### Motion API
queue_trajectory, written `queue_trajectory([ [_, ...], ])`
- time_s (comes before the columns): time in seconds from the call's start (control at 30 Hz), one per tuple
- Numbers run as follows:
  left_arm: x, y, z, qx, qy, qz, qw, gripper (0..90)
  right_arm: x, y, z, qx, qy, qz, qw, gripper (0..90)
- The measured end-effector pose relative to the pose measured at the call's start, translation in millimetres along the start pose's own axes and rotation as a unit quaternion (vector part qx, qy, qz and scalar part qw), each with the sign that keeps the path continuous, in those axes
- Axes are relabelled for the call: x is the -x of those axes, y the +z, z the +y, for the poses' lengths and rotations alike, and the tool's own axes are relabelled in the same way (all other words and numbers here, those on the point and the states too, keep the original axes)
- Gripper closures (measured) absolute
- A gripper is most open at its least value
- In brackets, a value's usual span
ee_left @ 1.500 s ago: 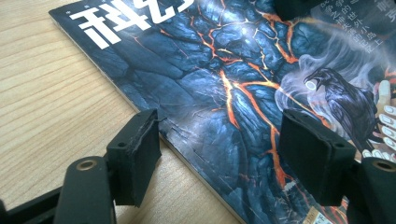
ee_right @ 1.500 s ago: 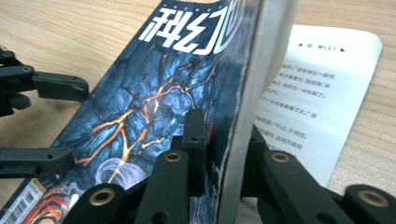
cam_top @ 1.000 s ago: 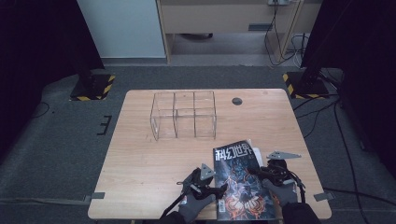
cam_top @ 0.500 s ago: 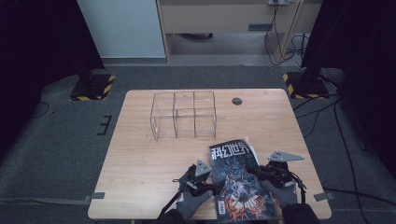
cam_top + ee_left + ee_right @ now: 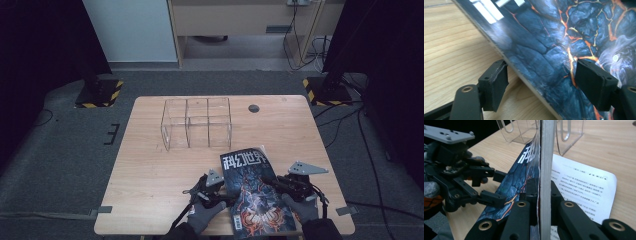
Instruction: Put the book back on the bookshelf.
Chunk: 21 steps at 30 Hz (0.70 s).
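While the left gripper (image 5: 218,188) sits w/ jaws apart around the magazine's (image 5: 252,187) left edge (pads not pressing), the right gripper (image 5: 540,192) clamps its right edge, near front of table (image 5: 150,175).

the left gripper (image 5: 216,189) let go of the magazine (image 5: 252,192), which slid rightward.

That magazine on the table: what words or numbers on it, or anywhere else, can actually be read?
"科幻世界": large white title across the top of the magazine cover, high view.
Small white print at the cover's foot: too small to read.
Printed lines on the white page beside it, right gripper view: too blurred to read.
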State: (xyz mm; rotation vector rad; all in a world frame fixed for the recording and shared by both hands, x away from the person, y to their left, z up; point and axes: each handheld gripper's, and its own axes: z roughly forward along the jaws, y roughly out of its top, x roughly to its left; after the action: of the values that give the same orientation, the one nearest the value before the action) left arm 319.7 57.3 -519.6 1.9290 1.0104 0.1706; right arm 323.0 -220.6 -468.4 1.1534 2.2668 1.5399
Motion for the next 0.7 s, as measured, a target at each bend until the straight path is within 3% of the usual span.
queue_trajectory([
  [0.3,0.1,1.4,-0.1,0.003,-0.005,-0.018,0.9998,24.2,-4.1,-1.4,3.3,0.014,-0.015,0.003,0.9998,83.9],
  [0.57,0.1,2.3,-1.4,0.003,-0.007,-0.021,0.9997,23.0,-4.2,0.2,3.6,0.015,-0.013,0.005,0.9998,83.8],
  [0.7,-0.6,1.4,-2.1,0.007,-0.018,-0.025,0.9995,24.2,-3.0,1.7,2.2,0.012,-0.009,0.000,0.9999,83.8],
])
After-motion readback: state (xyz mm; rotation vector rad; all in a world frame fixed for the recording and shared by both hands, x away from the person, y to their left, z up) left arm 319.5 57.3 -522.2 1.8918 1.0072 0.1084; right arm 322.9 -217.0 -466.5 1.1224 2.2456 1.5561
